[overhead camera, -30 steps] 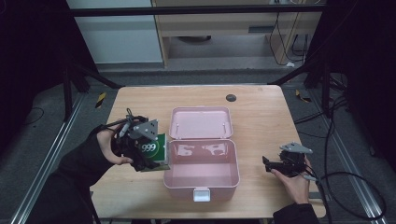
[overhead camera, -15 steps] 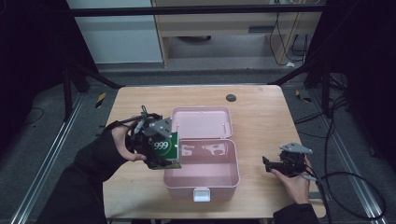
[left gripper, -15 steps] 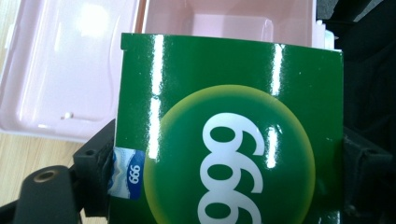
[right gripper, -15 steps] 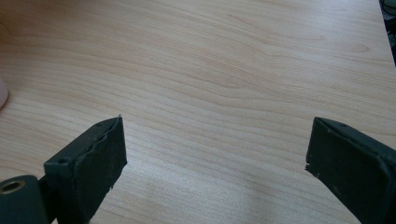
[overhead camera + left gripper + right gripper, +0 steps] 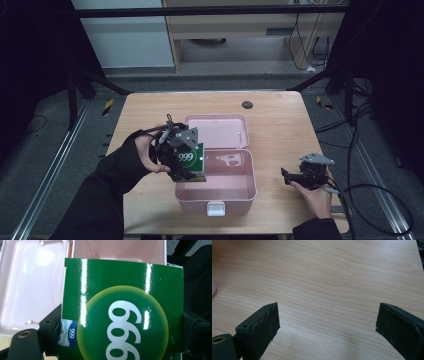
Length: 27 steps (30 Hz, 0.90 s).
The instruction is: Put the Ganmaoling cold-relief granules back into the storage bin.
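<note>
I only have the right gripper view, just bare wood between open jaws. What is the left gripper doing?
Observer: The left gripper is shut on a green box printed with 999, held at the left rim of an open pink case.
Operator: Is anything inside the case?
Observer: The part of the tray floor in sight is bare pink plastic; the green box hides the near left corner. The lid lies flat open behind it.
Operator: And where do I sit relative to the case?
Observer: The right gripper rests low by the table surface, to the right of the case and apart from it, jaws pointing toward it.
</note>
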Each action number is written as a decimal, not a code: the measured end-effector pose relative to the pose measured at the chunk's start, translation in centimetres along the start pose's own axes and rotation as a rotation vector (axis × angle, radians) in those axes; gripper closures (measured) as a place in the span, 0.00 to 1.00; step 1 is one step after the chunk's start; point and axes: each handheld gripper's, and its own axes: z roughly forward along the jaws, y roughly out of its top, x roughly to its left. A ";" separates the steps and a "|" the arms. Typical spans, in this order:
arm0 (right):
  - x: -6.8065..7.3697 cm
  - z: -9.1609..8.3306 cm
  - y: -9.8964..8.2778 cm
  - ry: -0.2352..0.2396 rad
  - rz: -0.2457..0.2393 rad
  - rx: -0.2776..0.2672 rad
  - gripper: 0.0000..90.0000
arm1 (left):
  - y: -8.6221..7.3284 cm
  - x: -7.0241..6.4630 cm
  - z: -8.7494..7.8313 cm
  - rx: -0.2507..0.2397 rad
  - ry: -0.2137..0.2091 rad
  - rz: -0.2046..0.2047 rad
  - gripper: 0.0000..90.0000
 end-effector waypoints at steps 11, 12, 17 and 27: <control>0.0 0.0 0.0 0.004 -0.002 0.004 0.06 | 0.3 0.1 1.5 0.017 -0.011 0.009 0.16; 0.0 0.0 0.0 0.004 -0.002 0.004 0.06 | 0.3 0.1 2.0 0.021 -0.017 0.008 0.16; 0.0 0.0 0.0 0.004 -0.003 0.004 0.06 | 0.1 0.2 2.9 0.032 -0.025 0.004 0.16; 0.0 0.1 -0.1 0.004 -0.009 0.004 0.06 | -0.2 0.1 4.4 0.048 -0.048 0.002 0.16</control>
